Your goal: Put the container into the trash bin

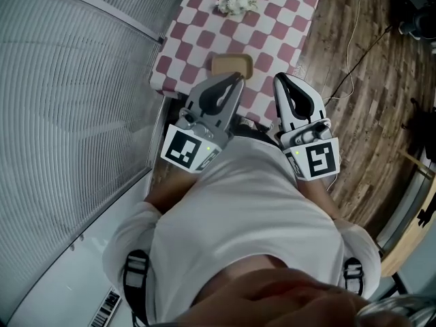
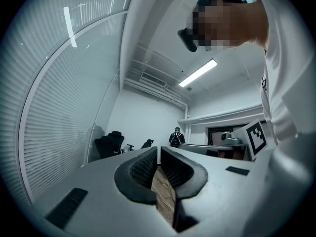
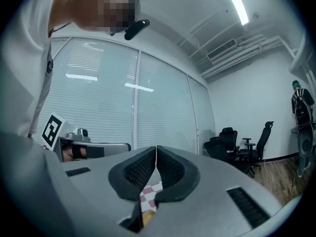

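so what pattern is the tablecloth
The tablecloth is pink-and-white checked, clearest in the head view.

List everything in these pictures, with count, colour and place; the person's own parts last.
table: one, pink-and-white check, ahead of the person
container: one, tan, near end of the table
flowers: one bunch, white, table's far end
floor: one, brown wood, right of table
cable: one, pale, on the floor
blinds: grey-white, left wall
chairs: two, black, by the far wall
left gripper: one, grey-white, shut, empty
right gripper: one, grey-white, shut, empty
shirt: one, white, on the person
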Available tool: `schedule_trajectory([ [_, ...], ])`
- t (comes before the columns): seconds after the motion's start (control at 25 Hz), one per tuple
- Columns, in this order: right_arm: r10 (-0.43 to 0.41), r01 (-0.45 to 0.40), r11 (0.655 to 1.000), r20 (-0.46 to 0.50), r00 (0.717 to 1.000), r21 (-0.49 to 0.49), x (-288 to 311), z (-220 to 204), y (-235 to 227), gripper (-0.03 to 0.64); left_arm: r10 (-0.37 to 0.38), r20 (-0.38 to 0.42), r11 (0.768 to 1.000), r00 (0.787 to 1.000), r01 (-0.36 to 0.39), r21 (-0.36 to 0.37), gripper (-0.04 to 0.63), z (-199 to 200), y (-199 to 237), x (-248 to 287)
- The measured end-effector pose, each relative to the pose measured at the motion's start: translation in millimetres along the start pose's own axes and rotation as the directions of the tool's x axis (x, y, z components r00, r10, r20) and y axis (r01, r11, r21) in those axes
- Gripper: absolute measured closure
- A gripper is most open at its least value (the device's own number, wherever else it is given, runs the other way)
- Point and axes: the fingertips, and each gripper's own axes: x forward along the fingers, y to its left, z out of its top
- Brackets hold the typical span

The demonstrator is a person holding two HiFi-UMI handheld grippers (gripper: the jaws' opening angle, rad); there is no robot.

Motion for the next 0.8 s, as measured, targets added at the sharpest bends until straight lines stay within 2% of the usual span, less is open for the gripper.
schedule_trajectory([
  [0.32,0.005,-0.005,1.0,0.007,1.0,-0.006,11,5,-2,0.584,-0.016,-0.014,0.999,1.0,0.017,0.029,0.548,7,7,5],
  [0.8,-0.025,0.024,1.0,-0.027,0.999,-0.017,42,-1,-1,0.584,-0.013,-0.057,0.999,0.998,0.015,0.037,0.548,5,44,4],
])
